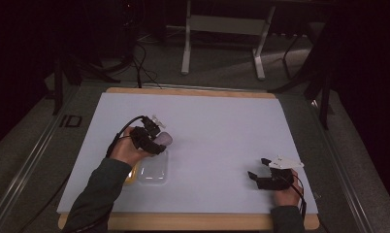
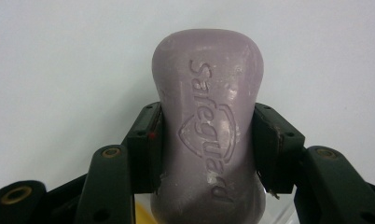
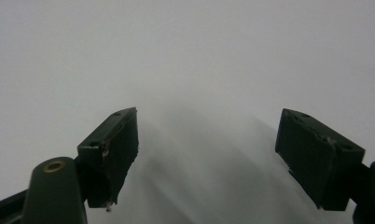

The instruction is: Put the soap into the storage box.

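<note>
A pale purple bar of soap (image 2: pixel 208 126) with an embossed brand mark sits clamped between the two black pads of my left gripper (image 2: pixel 206 140), which is shut on its sides. In the high view the soap (image 1: pixel 165 139) pokes out to the right of my left gripper (image 1: pixel 158 141), just above a clear plastic soap box (image 1: pixel 153 170) with a yellow part (image 1: pixel 130 175) on its left. My right gripper (image 1: pixel 258 167) rests low at the table's front right, its jaws wide open. In its own view my right gripper (image 3: pixel 206 149) has only white table between its pads.
The white table surface (image 1: pixel 217 126) has a wooden rim (image 1: pixel 188 91) at its far edge. Beyond it stand a metal frame's legs (image 1: pixel 186 58) and loose cables (image 1: pixel 139 63) on the dark floor.
</note>
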